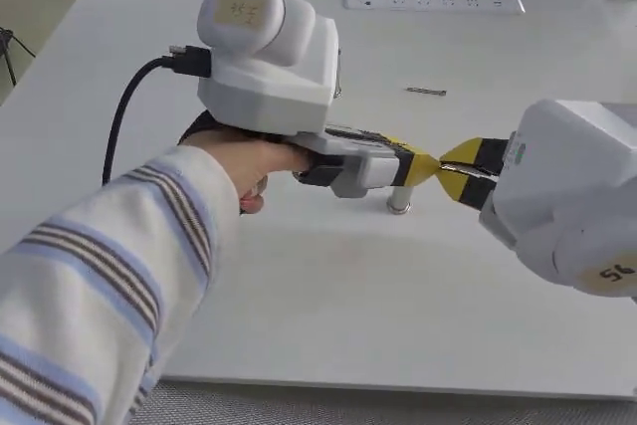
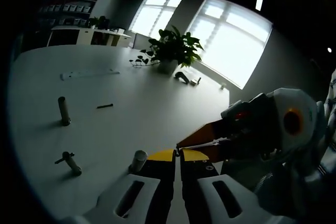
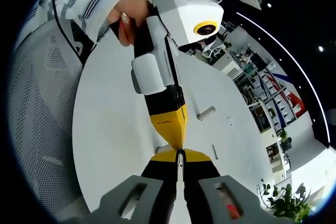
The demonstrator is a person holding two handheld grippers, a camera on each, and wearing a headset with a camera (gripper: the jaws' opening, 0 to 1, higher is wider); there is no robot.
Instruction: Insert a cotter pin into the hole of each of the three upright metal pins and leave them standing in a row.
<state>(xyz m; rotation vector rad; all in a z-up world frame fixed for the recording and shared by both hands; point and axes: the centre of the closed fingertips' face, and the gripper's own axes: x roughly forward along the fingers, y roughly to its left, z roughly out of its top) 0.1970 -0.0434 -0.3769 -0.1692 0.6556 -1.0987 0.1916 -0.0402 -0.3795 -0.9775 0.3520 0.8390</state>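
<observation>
Striped sleeve [image 1: 100, 276] and hand [image 1: 249, 161] are holding the left gripper [image 1: 426, 168], which is pointing rightward. Its jaws are pressing together, and I cannot tell whether they are nipping anything. One metal pin [image 1: 399, 199] is standing on the table [image 1: 328, 306] just below the touching fingertips, slightly to their left; its hole is too small to make out. Right gripper [image 1: 456, 172] is touching the left tip to tip, its jaws pinching a thin sliver that reads as a cotter pin [image 3: 180, 159]. Well beyond the fingertips a spare cotter pin [image 1: 426, 92] is lying flat. Risks, as judged: this is looking like a mid-air handover, so an early release could be dropping the sliver, and a jaw dipping low could be toppling the metal pin.
</observation>
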